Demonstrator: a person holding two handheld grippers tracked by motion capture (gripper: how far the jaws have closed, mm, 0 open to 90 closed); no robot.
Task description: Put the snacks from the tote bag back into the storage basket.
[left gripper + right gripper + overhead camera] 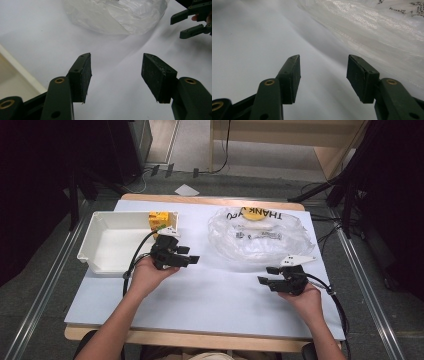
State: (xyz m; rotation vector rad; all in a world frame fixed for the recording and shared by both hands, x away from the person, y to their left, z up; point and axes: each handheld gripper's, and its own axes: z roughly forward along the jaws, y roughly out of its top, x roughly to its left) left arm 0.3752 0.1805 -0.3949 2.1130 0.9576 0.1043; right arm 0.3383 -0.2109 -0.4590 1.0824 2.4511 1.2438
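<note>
Bag [260, 236] of thin clear plastic, crumpled and puffed, lying on the white worktop [215, 295] toward the far right, "THANK YOU" print upside down along its far edge, something yellow [255, 215] inside near that edge. Probably very light, limp, slick; likely to collapse and slide rather than lift clean if pinched on a single loose fold. Contents small, so weight presumably shifts to one end once raised. Best hold judged to be the near rim, where film bunches into thicker creases, one claw to each side to keep the mouth from sagging. Left claw [192, 260] spread wide, empty, hovering just right of the white bin [100, 251], pointing toward the bag; same spread seen in the left gripper view [116, 75], bag [117, 15] ahead and apart. Right claw [267, 275] also spread and empty, near the bag's front right edge; in the right gripper view [323, 76], film [374, 32] close beyond the tips, not touching. Yellow carton [159, 221] standing in the bin's far right corner.
</note>
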